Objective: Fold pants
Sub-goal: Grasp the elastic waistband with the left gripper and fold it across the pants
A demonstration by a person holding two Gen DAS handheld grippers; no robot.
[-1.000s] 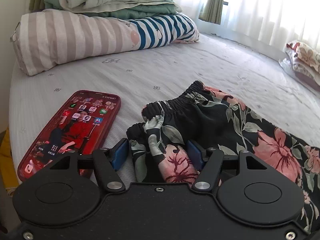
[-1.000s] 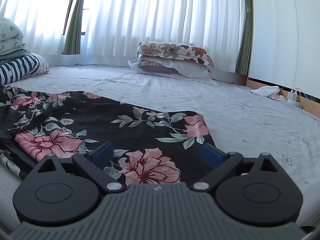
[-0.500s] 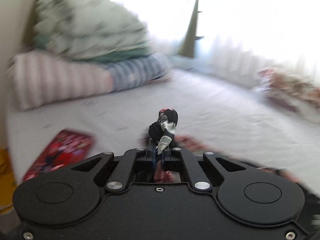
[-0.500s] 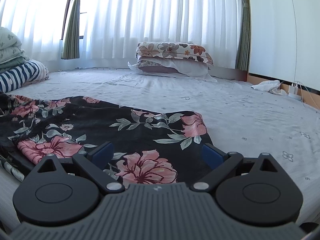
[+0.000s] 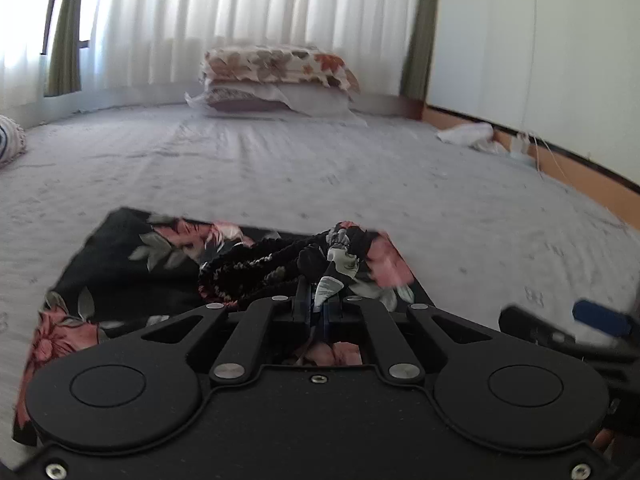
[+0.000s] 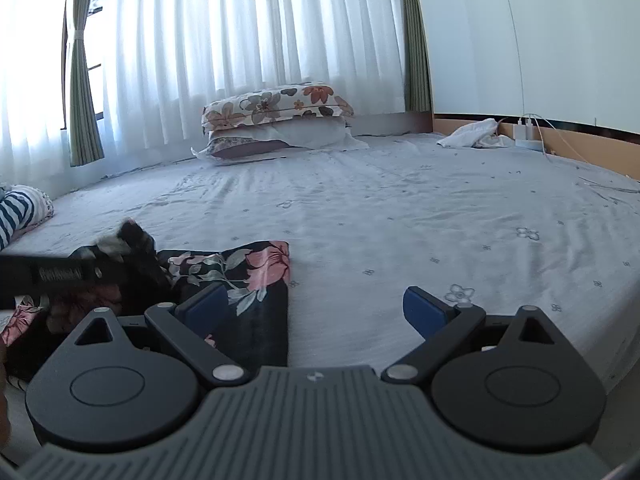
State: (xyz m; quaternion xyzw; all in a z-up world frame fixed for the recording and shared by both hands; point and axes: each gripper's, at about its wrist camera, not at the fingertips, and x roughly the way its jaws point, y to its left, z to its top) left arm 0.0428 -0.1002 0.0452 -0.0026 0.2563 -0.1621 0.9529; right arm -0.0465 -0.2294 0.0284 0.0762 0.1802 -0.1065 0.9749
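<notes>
Left wrist view: left gripper pinches floral pants waistband; right gripper gapes, empty. Lay waistband square w/ hem.

Left tongs clamped; right tongs spread wide.

Black pants with pink flowers; pale grey bedsheet.

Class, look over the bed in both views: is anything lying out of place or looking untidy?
Yes: a crumpled white cloth lies at the bed's far edge beside charger cables, apart from the stacked pillows.
</notes>
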